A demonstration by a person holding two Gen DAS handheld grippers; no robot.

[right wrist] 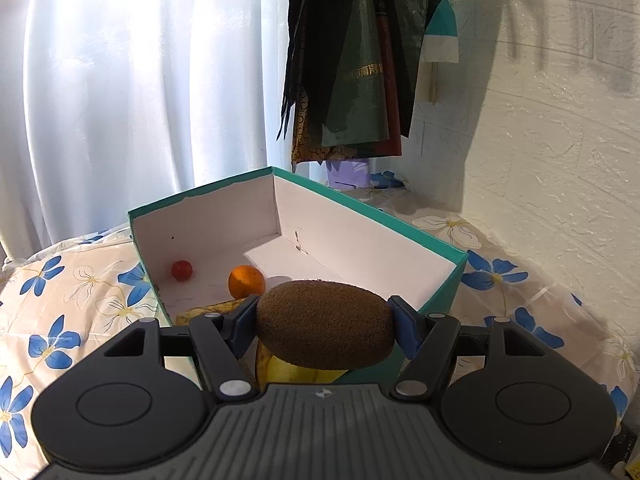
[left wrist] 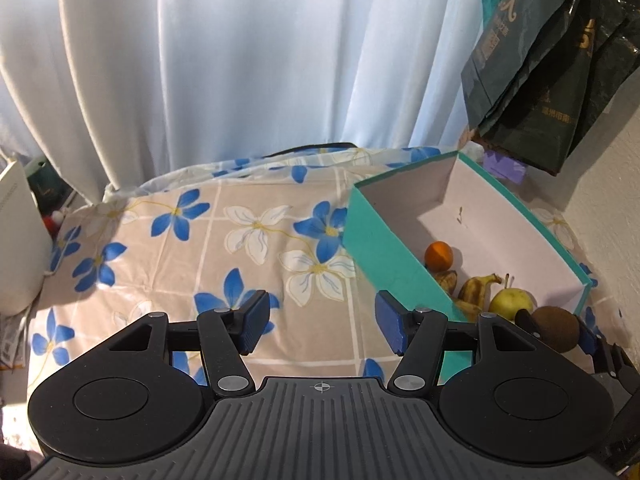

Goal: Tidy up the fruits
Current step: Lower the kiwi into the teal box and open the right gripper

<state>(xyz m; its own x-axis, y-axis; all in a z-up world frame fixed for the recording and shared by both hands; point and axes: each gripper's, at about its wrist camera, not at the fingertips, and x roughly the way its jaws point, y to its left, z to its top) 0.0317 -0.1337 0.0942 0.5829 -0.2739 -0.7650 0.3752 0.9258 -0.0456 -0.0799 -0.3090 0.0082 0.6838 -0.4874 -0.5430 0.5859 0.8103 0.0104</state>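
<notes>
A teal box (left wrist: 384, 264) with a white inside stands on the flowered cloth; it also shows in the right wrist view (right wrist: 440, 276). Inside lie an orange (left wrist: 439, 256), spotted bananas (left wrist: 474, 290) and a yellow-green apple (left wrist: 512, 304). The right wrist view shows the orange (right wrist: 246, 281), a small red fruit (right wrist: 182, 270) and a banana (right wrist: 208, 312). My right gripper (right wrist: 324, 326) is shut on a brown kiwi (right wrist: 324, 324), held over the box's near end; the kiwi also shows in the left wrist view (left wrist: 558, 328). My left gripper (left wrist: 320, 320) is open and empty above the cloth, left of the box.
A flowered cloth (left wrist: 200, 248) covers the table. White curtains (left wrist: 200, 60) hang behind. Dark bags (left wrist: 548, 60) hang above the box's far end. A textured white wall (right wrist: 560, 160) stands at the right. A white object (left wrist: 16, 240) stands at the left edge.
</notes>
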